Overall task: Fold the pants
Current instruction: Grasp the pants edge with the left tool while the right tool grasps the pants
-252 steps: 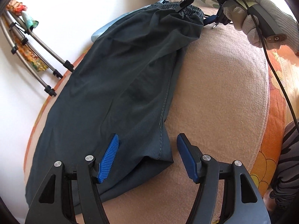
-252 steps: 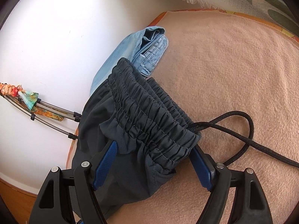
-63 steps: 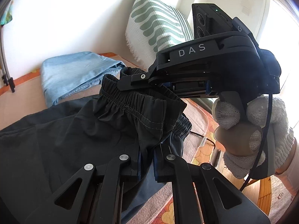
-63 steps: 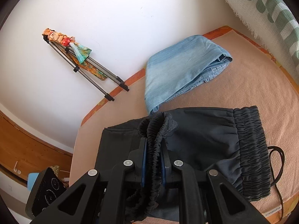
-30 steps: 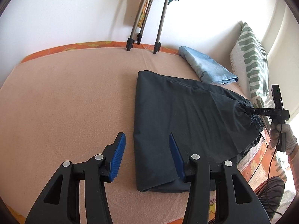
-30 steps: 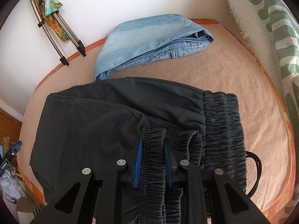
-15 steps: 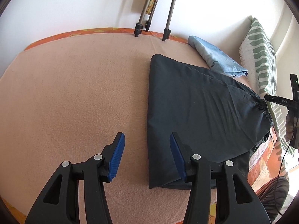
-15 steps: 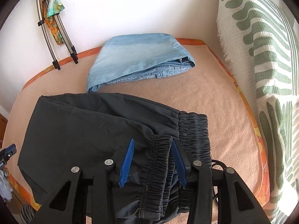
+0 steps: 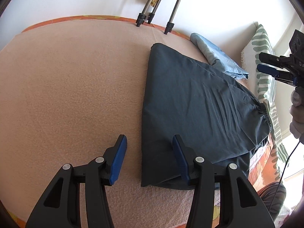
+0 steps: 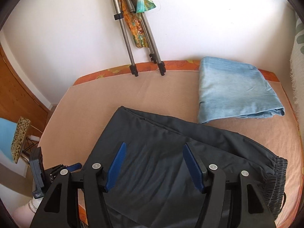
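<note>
The dark pants (image 9: 199, 104) lie folded flat on the peach blanket (image 9: 76, 85), the gathered waistband (image 9: 265, 112) at the right end near the bed's edge. My left gripper (image 9: 149, 140) is open low over the near corner of the left fold edge, which lies between its fingers without being pinched. In the right wrist view, my right gripper (image 10: 154, 146) hangs above the pants (image 10: 171, 136), its jaws opening with nothing between them. The left wrist view shows this right gripper (image 9: 259, 61) high at the right in a gloved hand (image 9: 296, 110).
Folded light-blue jeans (image 10: 233, 95) lie behind the pants by the wall. Tripod legs (image 10: 133, 38) with a colourful cloth stand on the back edge of the bed. A green-patterned pillow (image 9: 262, 38) leans at the right. The floor and a wooden door (image 10: 19, 95) are at the left.
My right gripper has let go of the waistband, opened, and lifted up and away from the pants. The left gripper has sunk a little toward the fold edge.
</note>
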A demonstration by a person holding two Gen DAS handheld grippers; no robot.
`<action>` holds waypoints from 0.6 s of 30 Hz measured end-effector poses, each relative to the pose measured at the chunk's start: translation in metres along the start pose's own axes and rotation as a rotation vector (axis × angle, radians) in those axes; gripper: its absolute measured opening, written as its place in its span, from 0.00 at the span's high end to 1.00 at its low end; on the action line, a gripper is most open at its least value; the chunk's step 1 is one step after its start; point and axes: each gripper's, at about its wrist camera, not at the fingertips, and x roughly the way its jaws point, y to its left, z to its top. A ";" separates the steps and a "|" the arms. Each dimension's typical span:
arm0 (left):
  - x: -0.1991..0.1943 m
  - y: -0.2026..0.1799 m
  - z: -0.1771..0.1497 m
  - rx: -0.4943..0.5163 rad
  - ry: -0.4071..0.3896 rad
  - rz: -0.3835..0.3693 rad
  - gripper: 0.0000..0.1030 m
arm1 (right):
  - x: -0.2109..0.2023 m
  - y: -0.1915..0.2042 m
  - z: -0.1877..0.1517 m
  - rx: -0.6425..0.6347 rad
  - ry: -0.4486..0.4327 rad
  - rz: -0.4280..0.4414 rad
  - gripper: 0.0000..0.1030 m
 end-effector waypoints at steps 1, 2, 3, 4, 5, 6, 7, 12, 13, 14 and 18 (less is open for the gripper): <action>0.001 0.001 0.001 -0.012 0.001 -0.021 0.56 | 0.010 0.011 0.004 -0.009 0.013 0.012 0.31; 0.001 0.000 0.000 -0.013 0.001 -0.033 0.64 | 0.022 0.022 0.007 -0.014 0.035 0.029 0.31; 0.003 -0.001 0.000 -0.009 0.006 -0.040 0.69 | 0.034 0.031 0.010 -0.015 0.058 0.044 0.31; 0.005 -0.003 -0.001 -0.003 0.009 -0.046 0.76 | 0.048 0.041 0.012 -0.012 0.082 0.060 0.31; 0.005 -0.005 -0.002 0.005 0.002 -0.044 0.78 | 0.061 0.051 0.015 -0.008 0.104 0.073 0.31; 0.005 -0.006 -0.003 0.010 -0.006 -0.044 0.80 | 0.075 0.062 0.016 -0.008 0.128 0.082 0.31; 0.005 -0.006 -0.003 0.009 -0.012 -0.050 0.86 | 0.089 0.072 0.018 -0.011 0.153 0.088 0.31; -0.001 -0.007 -0.003 -0.002 -0.049 -0.090 0.90 | 0.151 0.113 0.024 -0.016 0.251 0.063 0.31; -0.002 -0.008 -0.004 0.003 -0.054 -0.093 0.90 | 0.161 0.121 0.025 -0.024 0.267 0.048 0.31; -0.003 -0.010 -0.004 0.011 -0.058 -0.095 0.90 | 0.171 0.128 0.025 -0.040 0.279 0.024 0.31; -0.005 -0.017 -0.006 0.045 -0.073 -0.098 0.90 | 0.203 0.152 0.028 -0.110 0.324 -0.105 0.31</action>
